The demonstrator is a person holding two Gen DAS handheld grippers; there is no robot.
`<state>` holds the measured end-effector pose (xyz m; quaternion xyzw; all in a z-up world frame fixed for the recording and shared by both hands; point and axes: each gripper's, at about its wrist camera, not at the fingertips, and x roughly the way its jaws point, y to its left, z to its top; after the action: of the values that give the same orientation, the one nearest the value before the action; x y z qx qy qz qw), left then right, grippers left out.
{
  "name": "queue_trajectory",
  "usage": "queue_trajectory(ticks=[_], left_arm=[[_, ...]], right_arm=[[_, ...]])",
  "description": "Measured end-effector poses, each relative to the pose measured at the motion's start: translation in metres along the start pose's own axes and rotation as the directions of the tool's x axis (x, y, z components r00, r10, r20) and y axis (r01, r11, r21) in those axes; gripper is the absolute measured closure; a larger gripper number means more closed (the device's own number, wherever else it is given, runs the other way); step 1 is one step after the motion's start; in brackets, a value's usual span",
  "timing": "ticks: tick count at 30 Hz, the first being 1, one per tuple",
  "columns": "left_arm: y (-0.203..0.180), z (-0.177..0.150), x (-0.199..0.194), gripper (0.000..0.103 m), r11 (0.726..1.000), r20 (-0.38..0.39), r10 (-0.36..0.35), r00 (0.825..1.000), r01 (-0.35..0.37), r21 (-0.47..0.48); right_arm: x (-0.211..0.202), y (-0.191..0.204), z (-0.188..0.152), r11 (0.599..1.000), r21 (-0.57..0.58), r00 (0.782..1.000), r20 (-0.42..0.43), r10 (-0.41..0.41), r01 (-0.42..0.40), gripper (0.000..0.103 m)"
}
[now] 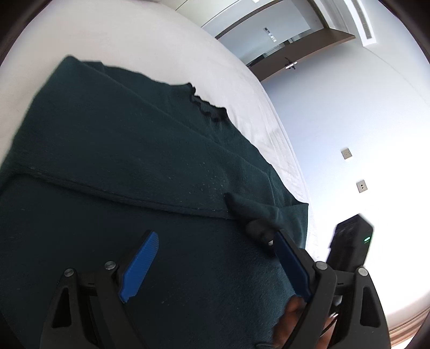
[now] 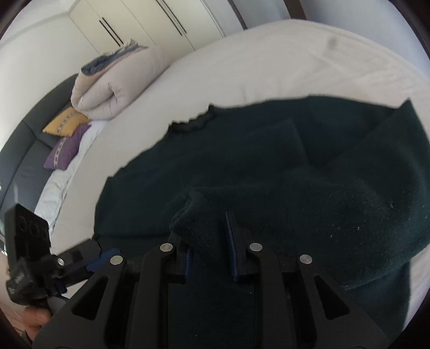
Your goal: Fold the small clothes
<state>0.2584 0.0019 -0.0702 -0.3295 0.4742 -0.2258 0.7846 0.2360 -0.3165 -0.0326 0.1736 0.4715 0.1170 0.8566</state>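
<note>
A dark green knit sweater (image 1: 129, 150) lies spread on a white bed (image 1: 134, 40), its frilled collar (image 1: 207, 107) toward the far edge. My left gripper (image 1: 215, 241) is open just above the sweater's near part, nothing between its blue pads. My right gripper (image 2: 208, 233) is shut on a bunched sleeve cuff (image 2: 193, 217) of the sweater (image 2: 268, 161) and holds it over the body. The right gripper also shows at the lower right of the left wrist view (image 1: 349, 247).
A folded beige duvet (image 2: 113, 88) with a blue cloth on it sits at the head of the bed (image 2: 268, 59), beside a yellow pillow (image 2: 64, 123) and a purple pillow (image 2: 64, 150). Wardrobe doors (image 2: 134, 24) stand behind. A white wall (image 1: 349, 120) runs along the bed's far side.
</note>
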Motion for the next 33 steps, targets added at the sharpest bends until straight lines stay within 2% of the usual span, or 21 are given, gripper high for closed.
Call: queue_trajectory(ticks=[2, 3, 4, 5, 6, 7, 10, 12, 14, 16, 17, 19, 21, 25, 30, 33], left_arm=[[-0.003, 0.001, 0.011, 0.014, 1.0, -0.031, -0.01, 0.999, 0.009, -0.017], [-0.007, 0.001, 0.017, 0.012, 1.0, -0.046, -0.018, 0.999, 0.017, -0.019], [-0.01, 0.001, 0.022, 0.009, 1.0, -0.056, -0.021, 0.998, 0.02, -0.017], [-0.014, 0.0, 0.028, 0.008, 1.0, -0.066, -0.017, 0.998, 0.017, -0.012], [-0.019, -0.001, 0.036, 0.007, 1.0, -0.079, -0.015, 0.997, 0.014, -0.006], [-0.023, -0.002, 0.043, 0.007, 1.0, -0.095, -0.015, 0.995, 0.015, -0.002], [-0.035, -0.004, 0.061, 0.006, 0.999, -0.118, 0.034, 0.992, -0.031, 0.027], [-0.042, -0.004, 0.068, 0.007, 0.997, -0.124, 0.065, 0.99, -0.06, 0.045], [-0.048, -0.004, 0.075, 0.02, 0.994, -0.132, 0.095, 0.987, -0.087, 0.063], [-0.053, -0.004, 0.085, 0.047, 0.989, -0.159, 0.135, 0.978, -0.123, 0.082], [-0.056, -0.003, 0.089, 0.052, 0.985, -0.166, 0.159, 0.973, -0.145, 0.094], [-0.059, -0.002, 0.093, 0.077, 0.973, -0.167, 0.211, 0.963, -0.192, 0.126], [-0.059, 0.001, 0.091, 0.089, 0.972, -0.168, 0.215, 0.962, -0.194, 0.132], [-0.051, 0.013, 0.072, 0.098, 0.979, -0.145, 0.177, 0.973, -0.159, 0.131], [-0.059, 0.029, 0.035, 0.098, 0.973, -0.05, 0.168, 0.984, -0.158, 0.168], [-0.06, 0.041, 0.011, 0.098, 0.961, 0.015, 0.181, 0.983, -0.18, 0.208]], right_arm=[[0.006, -0.038, -0.025, 0.999, 0.042, 0.998, -0.059, 0.005, -0.002, 0.083], [0.003, -0.049, -0.03, 0.998, 0.053, 0.999, -0.029, 0.042, -0.041, 0.077], [-0.002, -0.05, -0.034, 0.997, 0.047, 0.998, -0.013, 0.061, -0.061, 0.056], [-0.008, -0.051, -0.039, 0.995, 0.041, 0.996, -0.004, 0.088, -0.087, 0.042], [-0.017, -0.052, -0.049, 0.992, 0.042, 0.993, 0.01, 0.116, -0.117, 0.021], [-0.024, -0.049, -0.056, 0.989, 0.043, 0.99, 0.025, 0.142, -0.143, 0.017], [-0.055, -0.052, -0.078, 0.988, 0.029, 0.988, 0.033, 0.152, -0.153, 0.017], [-0.069, -0.065, -0.096, 0.979, 0.099, 0.984, 0.037, 0.175, -0.178, 0.016], [-0.104, -0.096, -0.091, 0.963, 0.158, 0.976, 0.051, 0.212, -0.218, 0.017], [-0.124, -0.109, -0.1, 0.95, 0.188, 0.968, 0.088, 0.236, -0.249, 0.017], [-0.132, -0.115, -0.102, 0.945, 0.2, 0.965, 0.098, 0.242, -0.257, 0.017], [-0.139, -0.125, -0.107, 0.929, 0.235, 0.957, 0.112, 0.266, -0.286, 0.017], [-0.138, -0.129, -0.106, 0.925, 0.244, 0.956, 0.11, 0.271, -0.29, 0.017], [-0.141, -0.131, -0.108, 0.929, 0.237, 0.958, 0.115, 0.263, -0.284, 0.017], [-0.129, -0.12, -0.099, 0.937, 0.223, 0.961, 0.122, 0.248, -0.27, 0.017], [-0.128, -0.12, -0.098, 0.938, 0.225, 0.962, 0.125, 0.241, -0.265, 0.017]])
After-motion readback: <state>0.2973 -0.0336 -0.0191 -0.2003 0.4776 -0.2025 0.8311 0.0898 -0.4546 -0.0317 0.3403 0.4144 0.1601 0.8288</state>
